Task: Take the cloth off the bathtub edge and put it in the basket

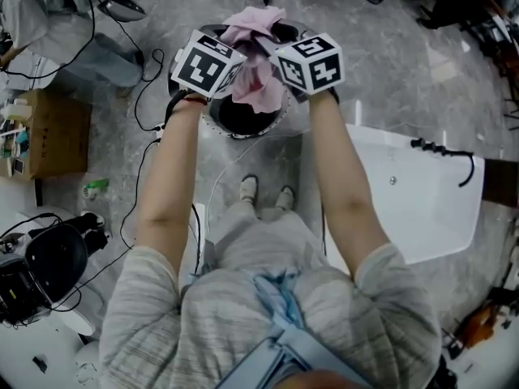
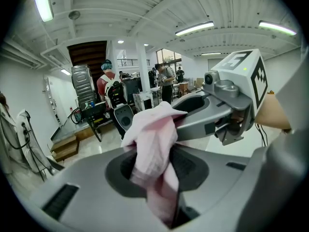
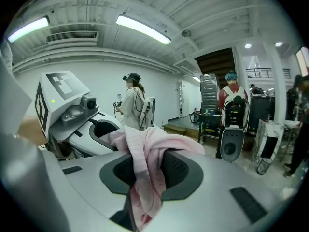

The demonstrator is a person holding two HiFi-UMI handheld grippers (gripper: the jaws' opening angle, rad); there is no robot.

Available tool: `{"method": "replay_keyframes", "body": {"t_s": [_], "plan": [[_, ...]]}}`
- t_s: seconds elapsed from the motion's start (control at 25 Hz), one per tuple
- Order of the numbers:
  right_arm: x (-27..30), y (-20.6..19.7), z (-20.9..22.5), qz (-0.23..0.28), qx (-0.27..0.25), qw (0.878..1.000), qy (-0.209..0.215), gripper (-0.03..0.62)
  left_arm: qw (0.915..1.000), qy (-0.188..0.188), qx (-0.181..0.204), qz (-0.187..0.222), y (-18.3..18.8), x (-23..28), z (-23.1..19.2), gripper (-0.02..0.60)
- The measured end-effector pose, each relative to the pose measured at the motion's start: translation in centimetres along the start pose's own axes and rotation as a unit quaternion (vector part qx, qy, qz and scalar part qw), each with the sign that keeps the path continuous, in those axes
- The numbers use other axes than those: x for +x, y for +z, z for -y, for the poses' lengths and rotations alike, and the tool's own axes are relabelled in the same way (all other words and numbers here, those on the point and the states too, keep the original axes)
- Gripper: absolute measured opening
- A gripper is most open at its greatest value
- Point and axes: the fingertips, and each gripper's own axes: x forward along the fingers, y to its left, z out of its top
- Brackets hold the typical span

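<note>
Grey floor (image 1: 389,63) behind; at upper centre, left claw (image 1: 237,71) and right claw (image 1: 272,58) each clamp the pink cloth (image 1: 258,83) over a black basket (image 1: 243,121).

Grey shiny stone floor (image 1: 389,63), round black basket (image 1: 247,121) standing on it, white bathtub (image 1: 413,205) off to the right, brown cardboard box (image 1: 57,132) on the left, thin black cables (image 1: 146,96) snaking across, small green bottle (image 1: 95,189) lying down, two white shoes (image 1: 249,188) just behind the basket

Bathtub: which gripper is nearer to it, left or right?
Right. The right gripper holds the cloth on the side facing the bathtub; the left gripper grips it farther away, beyond the cloth.
</note>
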Motion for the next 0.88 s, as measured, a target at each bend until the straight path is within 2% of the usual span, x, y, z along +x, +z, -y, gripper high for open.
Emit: {"method": "replay_keyframes", "body": {"t_s": [0.4,0.68,0.88], "plan": [[1.7,-8.2,1.3,-0.042,0.026,0.999,-0.002,0.114,0.9986,-0.03,-0.017,-0.039,-5.4,5.7,2.6,0.109],[3.4,-12.8,2.5,-0.104,0.048,0.993,-0.011,0.114,0.9953,-0.052,-0.019,-0.079,-8.3,9.2,3.2,0.109],[4.9,-15.2,3.2,-0.155,0.054,0.986,-0.011,0.115,0.9925,-0.051,0.03,-0.107,-9.4,11.1,2.8,0.11]]}}
